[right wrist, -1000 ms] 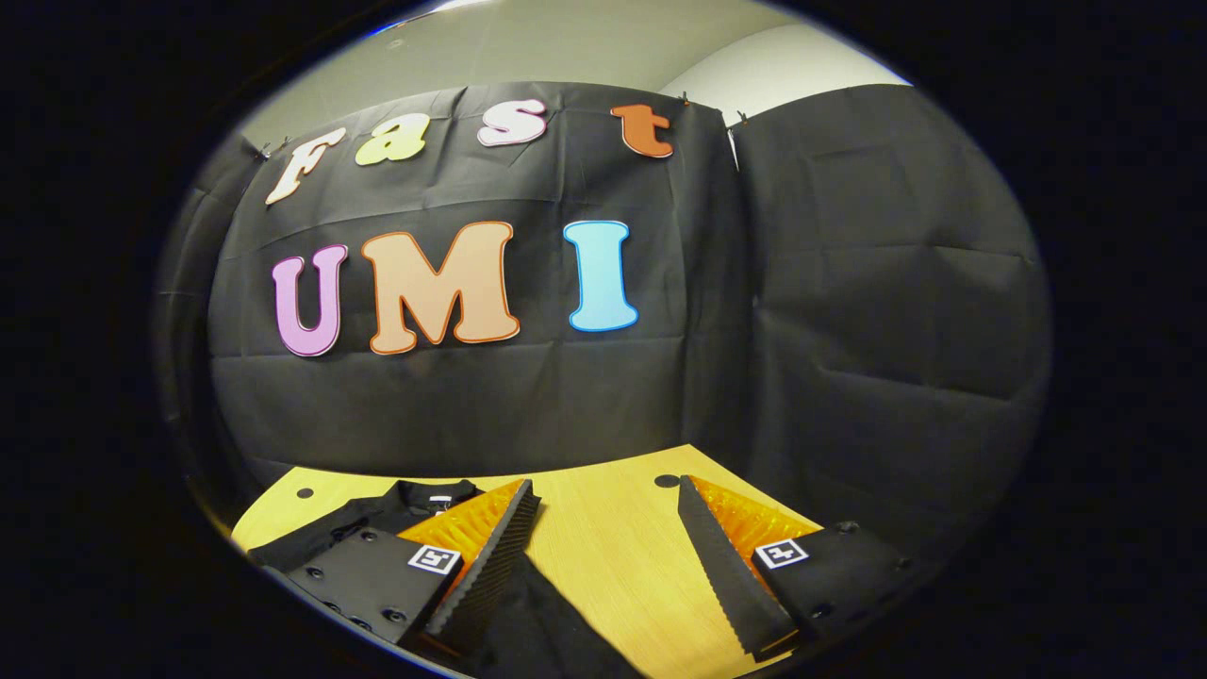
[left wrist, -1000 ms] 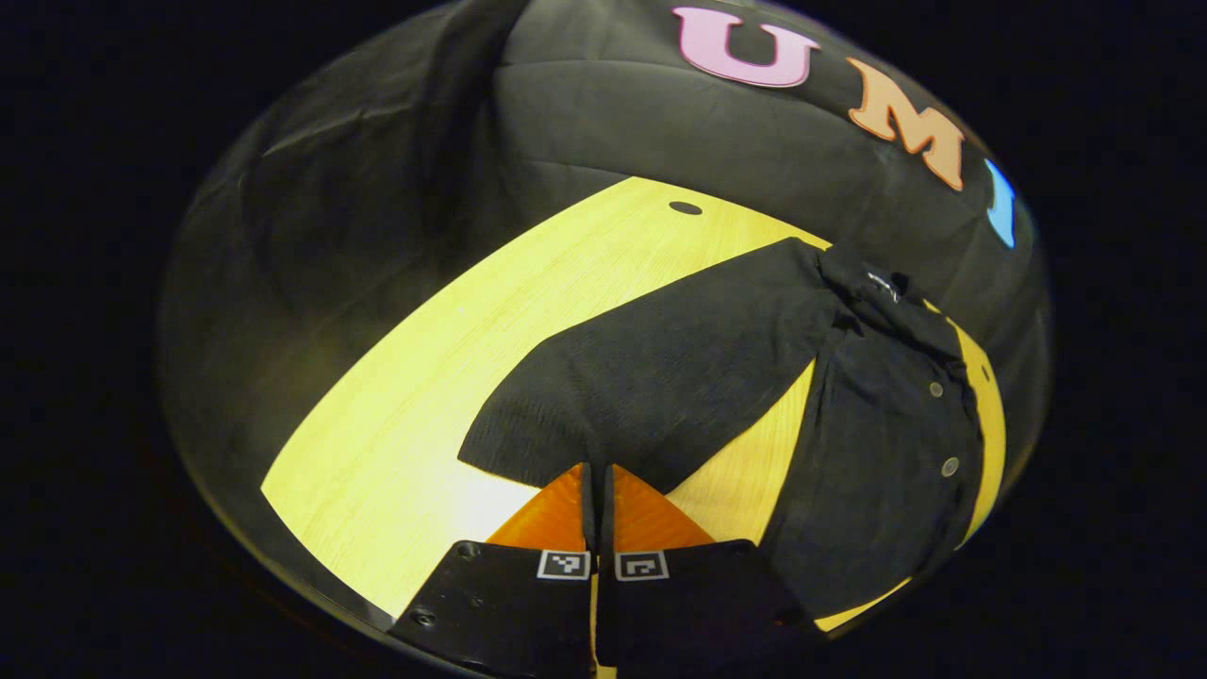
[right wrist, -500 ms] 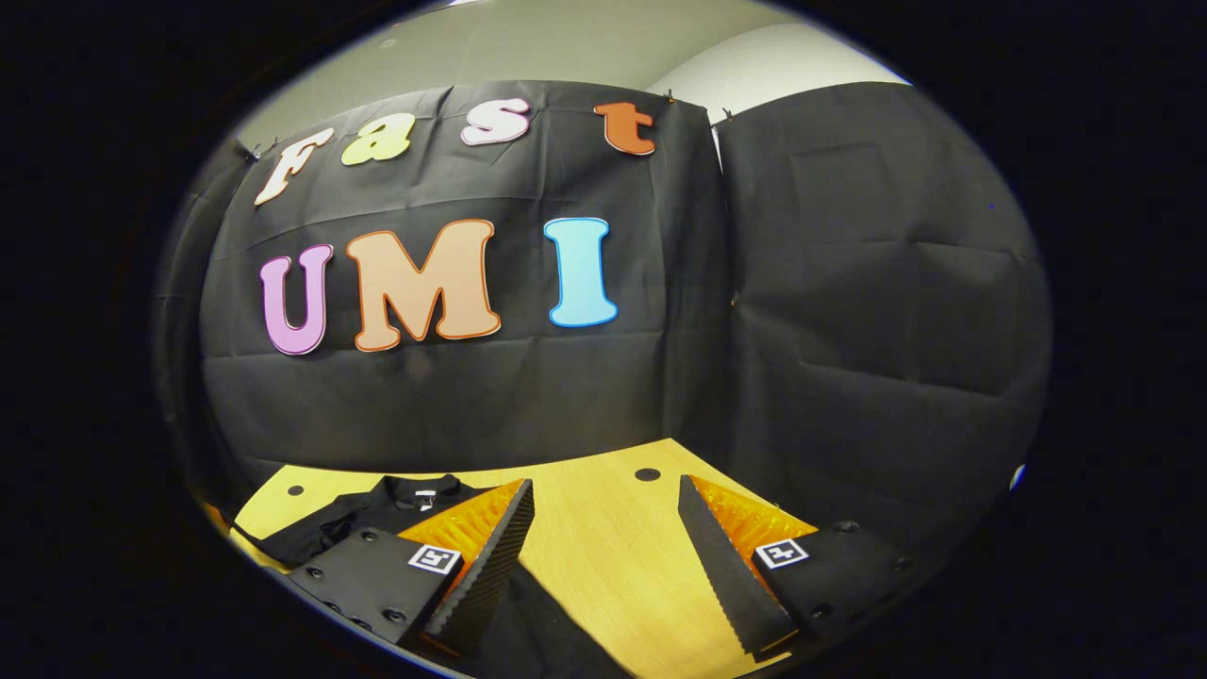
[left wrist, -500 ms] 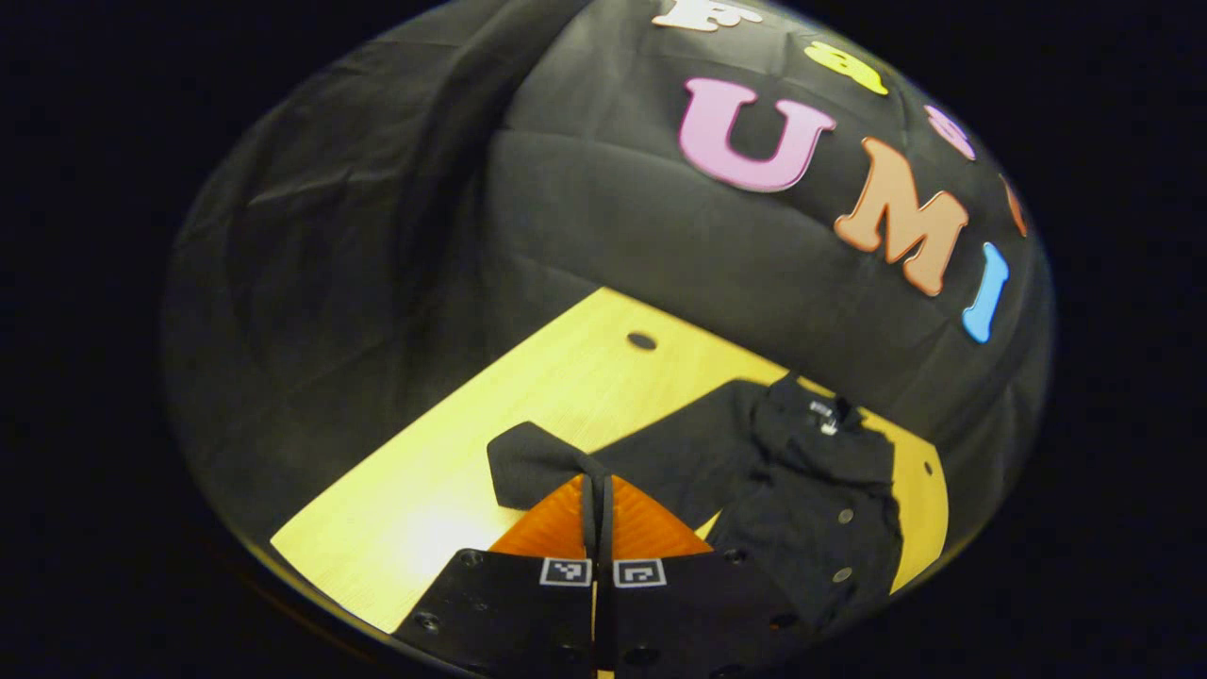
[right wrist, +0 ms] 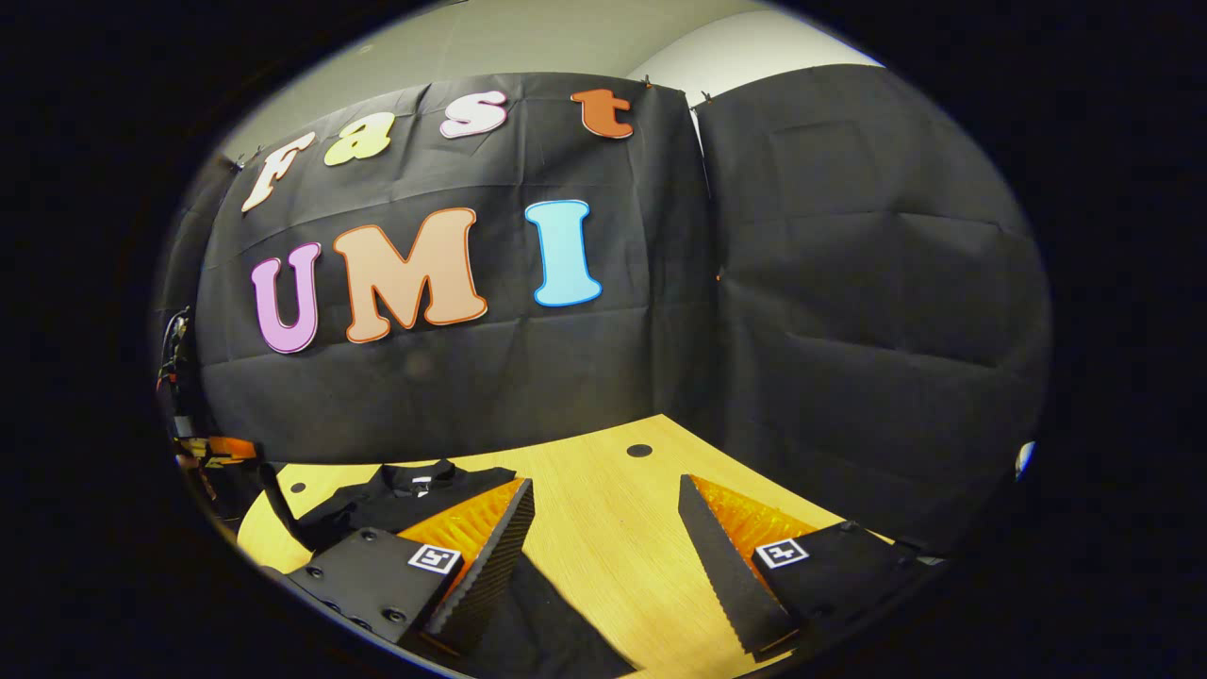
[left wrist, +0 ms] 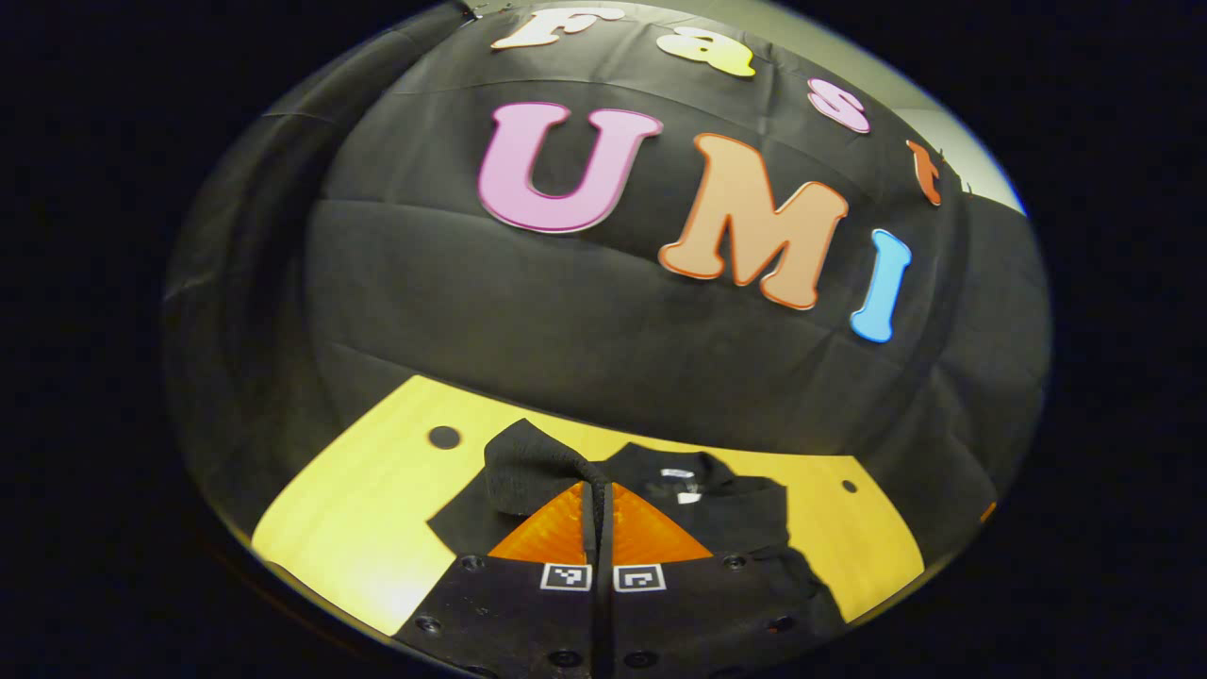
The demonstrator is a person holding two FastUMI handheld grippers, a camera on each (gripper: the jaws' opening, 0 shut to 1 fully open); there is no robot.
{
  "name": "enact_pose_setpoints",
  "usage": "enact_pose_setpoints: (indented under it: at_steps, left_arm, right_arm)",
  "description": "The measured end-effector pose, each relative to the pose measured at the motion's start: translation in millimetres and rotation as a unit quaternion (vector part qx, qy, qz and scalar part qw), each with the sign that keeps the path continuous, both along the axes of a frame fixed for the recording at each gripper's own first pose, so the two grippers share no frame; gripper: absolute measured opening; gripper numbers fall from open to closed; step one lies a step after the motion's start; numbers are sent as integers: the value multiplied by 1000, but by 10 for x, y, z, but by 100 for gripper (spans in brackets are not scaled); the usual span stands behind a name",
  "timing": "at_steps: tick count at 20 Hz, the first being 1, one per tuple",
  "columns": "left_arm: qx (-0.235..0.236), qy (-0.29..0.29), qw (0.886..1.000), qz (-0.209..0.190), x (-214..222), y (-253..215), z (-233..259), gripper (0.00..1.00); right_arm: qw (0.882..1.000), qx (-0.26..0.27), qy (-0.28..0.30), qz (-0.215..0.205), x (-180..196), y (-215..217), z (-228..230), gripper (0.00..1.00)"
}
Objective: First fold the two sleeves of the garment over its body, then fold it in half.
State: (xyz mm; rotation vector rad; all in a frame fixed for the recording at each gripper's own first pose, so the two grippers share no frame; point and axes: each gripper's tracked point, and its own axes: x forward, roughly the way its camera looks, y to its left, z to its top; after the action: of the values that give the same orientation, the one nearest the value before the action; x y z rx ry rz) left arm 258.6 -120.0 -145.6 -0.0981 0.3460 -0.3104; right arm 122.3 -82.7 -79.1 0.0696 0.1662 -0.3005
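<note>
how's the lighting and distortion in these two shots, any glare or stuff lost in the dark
Left gripper view: fisheye bends the yellow wooden table into an arc, with a bright glare patch at its near left corner; the black buttoned garment shows little fold detail. Right gripper view: lighting is more even, the table's grain reads clearly, and the dark sleeve between the open fingers is nearly featureless.

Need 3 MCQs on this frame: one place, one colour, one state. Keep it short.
1. Where is the collar of the garment in the left gripper view?
A. toward the booth wall
B. hanging off the table edge
C. under the right tongs

2. What colour is the table?
A. white
B. light wood
C. grey

3. How do the right tongs stand?
A. shut on the garment
B. shut on nothing
C. open

Key: 1 A, the collar lies on the wall side; 2 B, wood grain shows; 3 C, bare table shows between the fingers.
</note>
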Motion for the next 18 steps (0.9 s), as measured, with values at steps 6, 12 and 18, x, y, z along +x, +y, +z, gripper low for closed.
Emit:
enact_pose_setpoints:
  at_steps: [6, 12, 18]
  left_arm:
    - [26, -17, 995, -94, 235, -1286, -66, 0]
    - [90, 3, 978, -190, 130, -2327, -620, 0]
    - [129, 53, 967, -213, -1, -2800, -1257, 0]
  right_arm:
    - [1000, 24, -2, -12, -173, -118, -143, 97]
    - [998, 44, 23, -38, -577, -350, -381, 93]
    - [997, 51, 40, -35, -721, -427, -533, 97]
